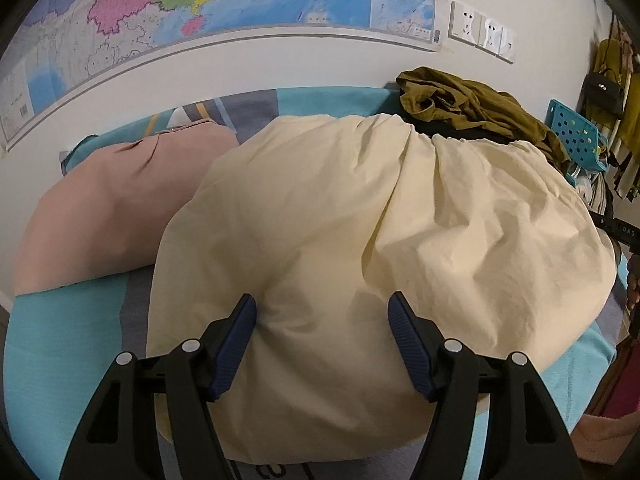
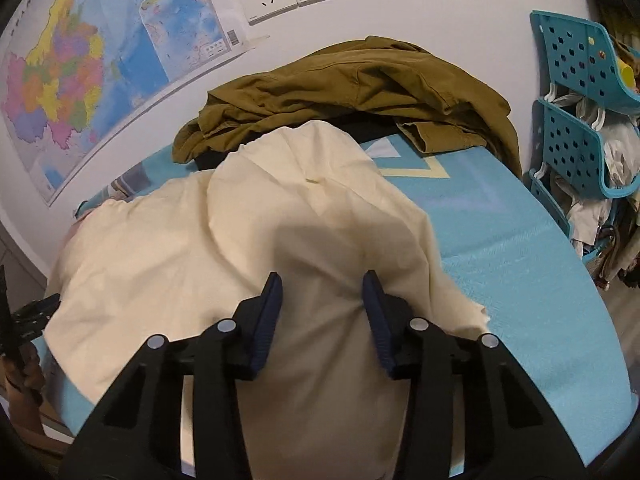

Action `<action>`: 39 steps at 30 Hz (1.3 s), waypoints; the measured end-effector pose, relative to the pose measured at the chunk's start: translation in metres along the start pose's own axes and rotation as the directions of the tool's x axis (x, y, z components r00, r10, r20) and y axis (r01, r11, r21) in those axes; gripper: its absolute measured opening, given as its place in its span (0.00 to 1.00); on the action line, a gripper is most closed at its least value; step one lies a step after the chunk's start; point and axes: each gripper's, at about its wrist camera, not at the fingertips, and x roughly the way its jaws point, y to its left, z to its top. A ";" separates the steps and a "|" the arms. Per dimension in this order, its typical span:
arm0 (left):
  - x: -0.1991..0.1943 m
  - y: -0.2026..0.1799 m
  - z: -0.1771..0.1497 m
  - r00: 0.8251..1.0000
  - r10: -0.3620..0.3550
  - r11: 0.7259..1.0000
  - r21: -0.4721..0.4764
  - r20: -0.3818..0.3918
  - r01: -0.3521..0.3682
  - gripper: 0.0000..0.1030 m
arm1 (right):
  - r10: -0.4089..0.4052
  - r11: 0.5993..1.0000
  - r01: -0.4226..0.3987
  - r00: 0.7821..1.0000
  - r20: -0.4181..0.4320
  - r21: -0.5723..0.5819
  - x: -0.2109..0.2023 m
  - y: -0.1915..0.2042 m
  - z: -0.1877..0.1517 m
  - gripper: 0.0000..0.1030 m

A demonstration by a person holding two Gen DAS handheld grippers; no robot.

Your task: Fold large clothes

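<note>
Spreading over the middle of the bed (image 2: 520, 248), the cream cloth (image 1: 360, 220) lies wrinkled. Left tongs (image 1: 322, 312) and right tongs (image 2: 322, 290) stand open over its near edge. Better to close both low on the hem and lift evenly.

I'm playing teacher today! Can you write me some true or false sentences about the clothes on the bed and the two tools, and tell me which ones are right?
1. The cream garment lies under both tools. True.
2. The left tool is squeezed shut. False: its jaws stand apart over the cloth.
3. An olive-green garment is crumpled near the wall. True.
4. The pink garment lies on top of the cream one. False: it lies beside it, with the cream one overlapping its edge.
5. The right tool grips the olive-green garment. False: it is open over the cream one.
</note>
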 end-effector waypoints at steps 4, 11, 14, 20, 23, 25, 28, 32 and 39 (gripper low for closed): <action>-0.001 0.006 0.001 1.000 -0.005 1.000 -0.020 0.002 0.005 0.64 | -0.001 1.000 0.001 1.000 0.001 0.018 -0.005 0.000 0.002 0.40; -0.008 0.023 0.000 0.999 -0.032 0.996 -0.083 0.018 0.033 0.63 | 0.004 1.000 -0.004 0.999 0.033 0.000 -0.040 -0.009 -0.010 0.47; -0.003 0.023 0.000 1.000 -0.022 0.997 -0.080 0.007 0.022 0.63 | 0.020 0.997 -0.021 1.000 0.017 0.068 -0.038 -0.028 -0.019 0.34; 0.000 0.021 0.000 1.000 -0.007 0.997 -0.074 -0.007 0.006 0.63 | 0.037 0.992 -0.050 0.993 0.115 0.112 -0.078 -0.041 -0.029 0.53; 0.001 0.022 0.000 1.000 -0.006 0.998 -0.070 -0.010 0.005 0.63 | -0.015 0.990 0.002 0.996 0.091 0.140 -0.084 -0.056 -0.038 0.54; 0.002 0.021 0.000 1.000 -0.003 0.998 -0.068 -0.014 0.002 0.64 | -0.023 0.988 0.015 0.998 0.055 0.152 -0.079 -0.062 -0.045 0.49; 0.003 0.020 -0.001 1.000 0.002 0.998 -0.059 -0.014 -0.002 0.64 | -0.033 0.984 0.026 0.999 0.034 0.179 -0.071 -0.072 -0.055 0.41; 0.004 0.020 -0.001 1.000 0.005 0.998 -0.055 -0.020 -0.006 0.64 | 0.019 0.985 -0.036 0.995 0.100 0.167 -0.080 -0.073 -0.051 0.12; 0.005 0.020 -0.003 1.000 0.006 0.999 -0.050 -0.019 -0.007 0.64 | -0.032 0.985 0.021 0.998 0.060 0.171 -0.074 -0.079 -0.034 0.15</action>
